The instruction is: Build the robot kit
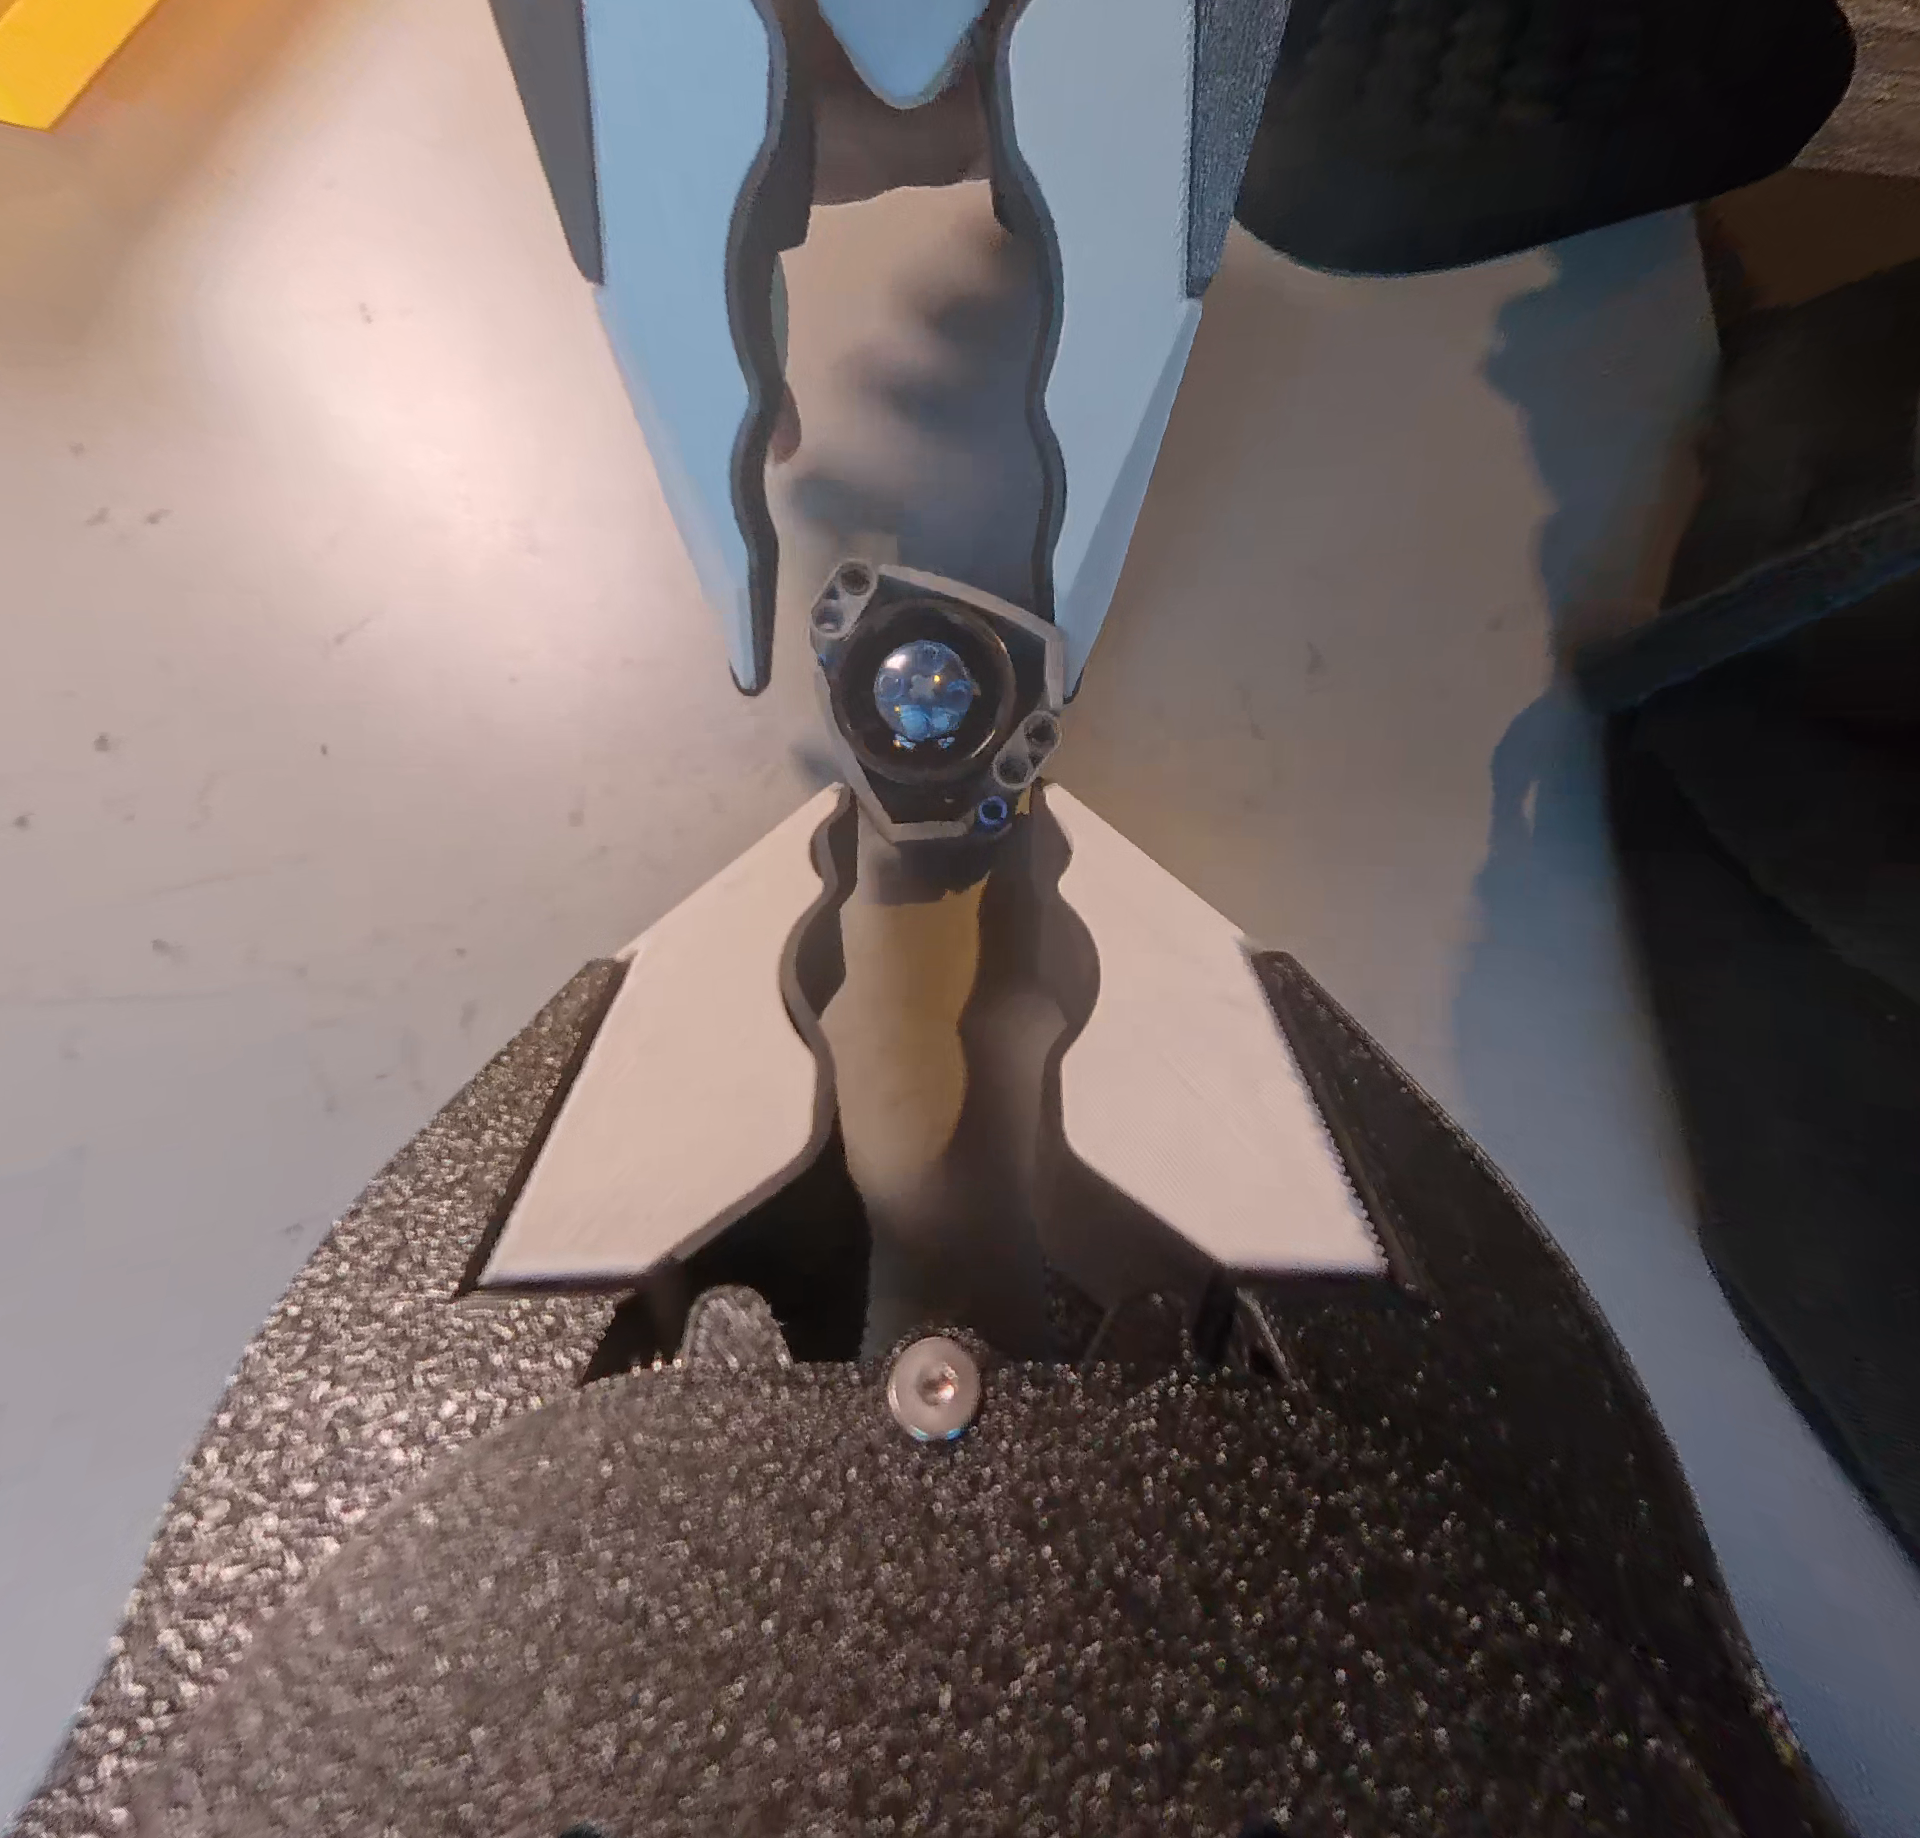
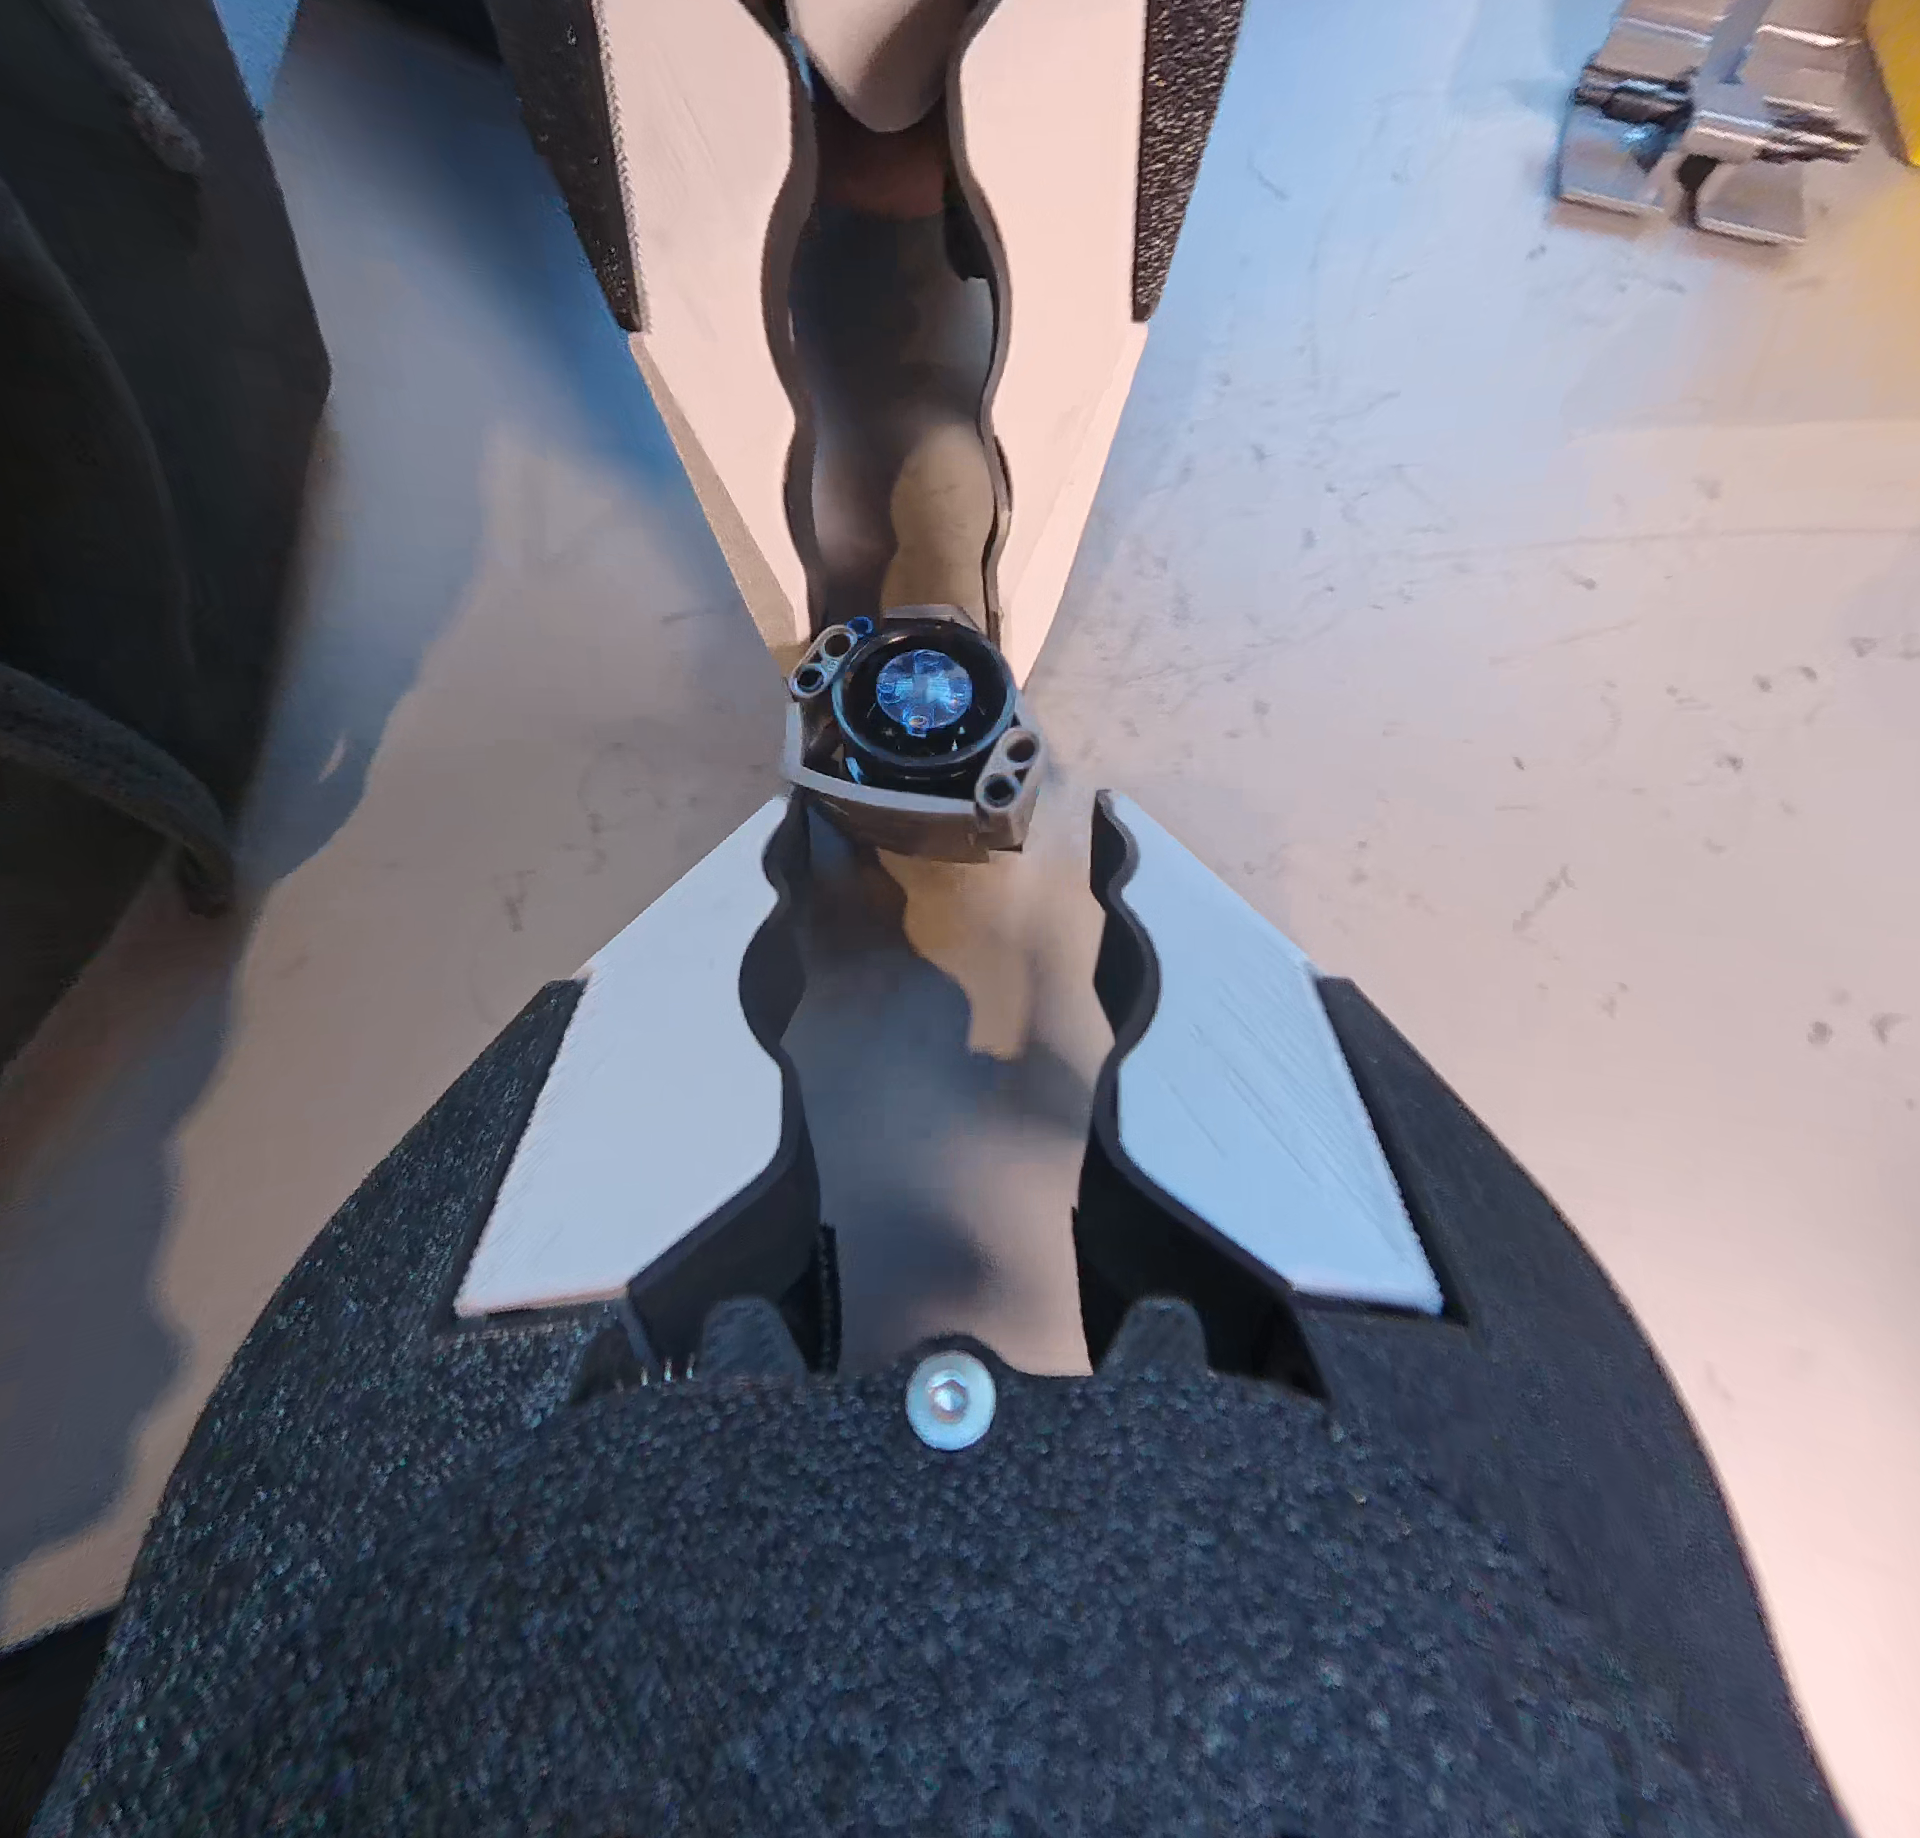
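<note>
While both tongs (image 1: pixel 940 801) (image 2: pixel 940 806) gape empty above their mirrored reflections, metal clips (image 2: pixel 1720 89) lie well apart.

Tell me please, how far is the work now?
Done: nothing visible. In hand: nothing; the left gripper and right gripper are open and empty over the glossy table. Remaining: the shiny metal pieces lie untouched, far from the right gripper.

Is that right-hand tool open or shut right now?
Open. The right tool has a clear gap between its two fingers, with the shiny tabletop showing through.
</note>
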`<state>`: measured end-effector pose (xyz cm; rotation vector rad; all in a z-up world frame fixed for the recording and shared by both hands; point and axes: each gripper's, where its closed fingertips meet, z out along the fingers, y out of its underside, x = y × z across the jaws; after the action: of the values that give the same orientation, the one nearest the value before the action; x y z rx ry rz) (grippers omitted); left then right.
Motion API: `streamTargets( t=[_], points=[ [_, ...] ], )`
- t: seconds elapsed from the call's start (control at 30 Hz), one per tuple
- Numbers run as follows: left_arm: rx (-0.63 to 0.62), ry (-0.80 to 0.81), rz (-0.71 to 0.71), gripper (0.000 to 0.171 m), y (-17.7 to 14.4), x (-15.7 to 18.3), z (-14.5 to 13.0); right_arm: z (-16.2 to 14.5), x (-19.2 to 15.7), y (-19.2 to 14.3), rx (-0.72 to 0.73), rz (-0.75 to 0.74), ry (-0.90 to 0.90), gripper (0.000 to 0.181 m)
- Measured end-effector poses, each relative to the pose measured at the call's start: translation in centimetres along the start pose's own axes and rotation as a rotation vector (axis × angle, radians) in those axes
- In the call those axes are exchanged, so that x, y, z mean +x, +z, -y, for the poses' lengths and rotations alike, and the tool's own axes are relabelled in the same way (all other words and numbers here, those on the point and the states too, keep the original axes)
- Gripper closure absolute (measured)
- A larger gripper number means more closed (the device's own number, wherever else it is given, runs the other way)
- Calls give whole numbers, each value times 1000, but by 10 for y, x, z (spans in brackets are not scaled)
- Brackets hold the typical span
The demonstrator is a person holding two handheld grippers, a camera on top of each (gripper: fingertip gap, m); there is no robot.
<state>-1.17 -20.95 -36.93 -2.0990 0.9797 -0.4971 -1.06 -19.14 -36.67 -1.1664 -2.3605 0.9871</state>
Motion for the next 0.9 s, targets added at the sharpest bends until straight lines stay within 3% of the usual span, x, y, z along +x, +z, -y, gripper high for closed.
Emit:
streamTargets(
  t=[0.2,0.9],
  points=[
    [-13,0,15,138,-1,-2,-2,6,3,-7,60,-110,-38,135],
    [13,14,-26,137,-4,11,1,2,-10,-5,8,-37,-10,140]
  ],
)
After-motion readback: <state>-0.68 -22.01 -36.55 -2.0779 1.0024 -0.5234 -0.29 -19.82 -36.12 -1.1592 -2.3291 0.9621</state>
